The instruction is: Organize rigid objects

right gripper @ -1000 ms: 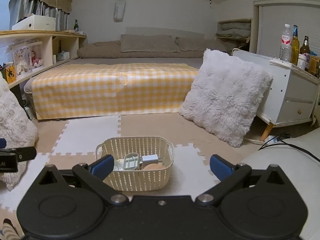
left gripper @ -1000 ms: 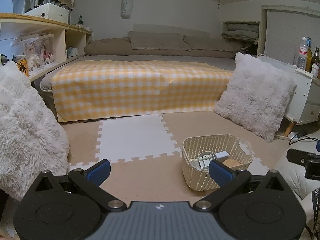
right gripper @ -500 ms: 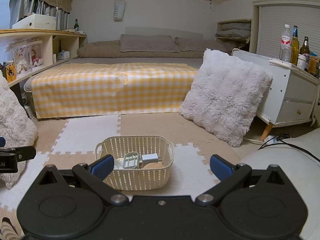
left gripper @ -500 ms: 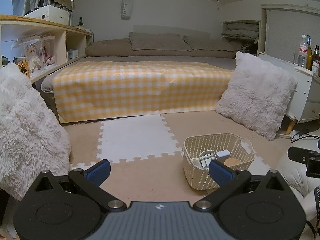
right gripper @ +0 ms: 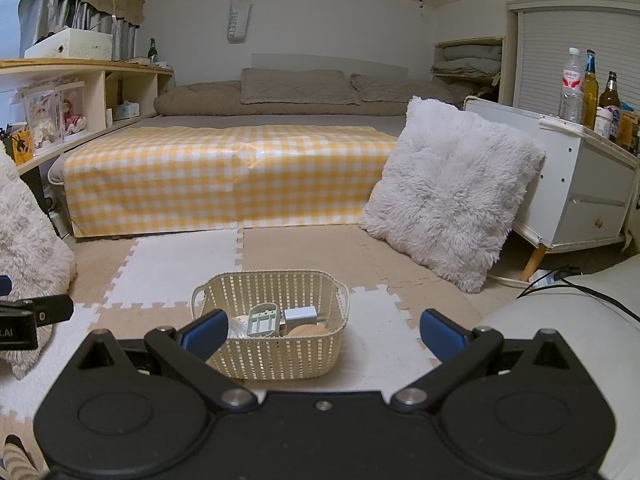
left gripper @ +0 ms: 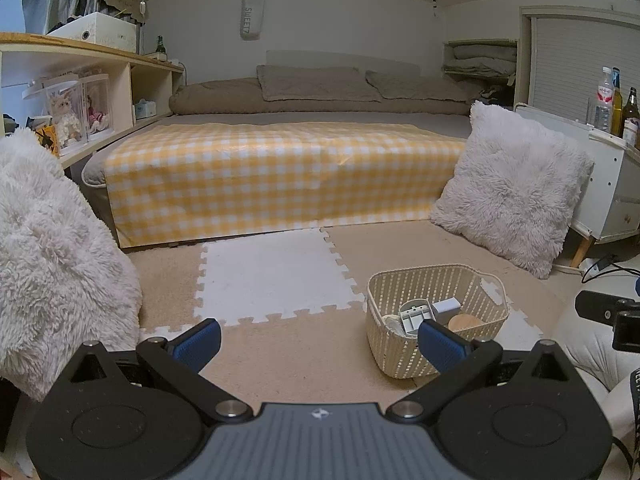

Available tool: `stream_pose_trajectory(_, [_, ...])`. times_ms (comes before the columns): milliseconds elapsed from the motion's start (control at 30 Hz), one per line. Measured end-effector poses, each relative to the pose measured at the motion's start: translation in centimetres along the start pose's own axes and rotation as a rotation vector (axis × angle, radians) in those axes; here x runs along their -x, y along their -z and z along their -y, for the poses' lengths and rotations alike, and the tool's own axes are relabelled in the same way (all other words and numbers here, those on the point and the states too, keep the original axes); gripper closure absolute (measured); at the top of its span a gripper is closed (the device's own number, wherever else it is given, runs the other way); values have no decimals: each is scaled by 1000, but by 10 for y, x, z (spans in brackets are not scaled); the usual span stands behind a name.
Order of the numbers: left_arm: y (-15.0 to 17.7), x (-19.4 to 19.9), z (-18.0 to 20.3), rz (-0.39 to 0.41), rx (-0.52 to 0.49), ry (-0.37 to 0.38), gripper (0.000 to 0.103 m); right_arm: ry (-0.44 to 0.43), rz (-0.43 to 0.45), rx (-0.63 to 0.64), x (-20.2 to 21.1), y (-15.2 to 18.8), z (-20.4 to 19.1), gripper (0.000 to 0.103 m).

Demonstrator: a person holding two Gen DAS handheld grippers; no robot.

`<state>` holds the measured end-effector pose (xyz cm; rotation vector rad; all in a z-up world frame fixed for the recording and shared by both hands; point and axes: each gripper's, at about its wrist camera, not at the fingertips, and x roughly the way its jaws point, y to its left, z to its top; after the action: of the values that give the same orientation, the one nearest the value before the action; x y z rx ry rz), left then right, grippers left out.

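Now basket before right gripper.

White fabric pennant hanging on back wall reads "SWEET" top to bottom. Black device at left edge of right wrist view shows ".AI" in white. Bottle labels and box print too small to read.
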<state>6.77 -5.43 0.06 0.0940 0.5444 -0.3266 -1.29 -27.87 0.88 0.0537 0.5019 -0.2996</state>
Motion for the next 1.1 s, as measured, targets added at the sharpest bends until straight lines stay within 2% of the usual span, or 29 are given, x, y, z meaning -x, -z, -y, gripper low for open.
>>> stream_pose_trajectory(1100, [1,1,2,1,-1,2,0,-1,2,2,1,1,-2,0])
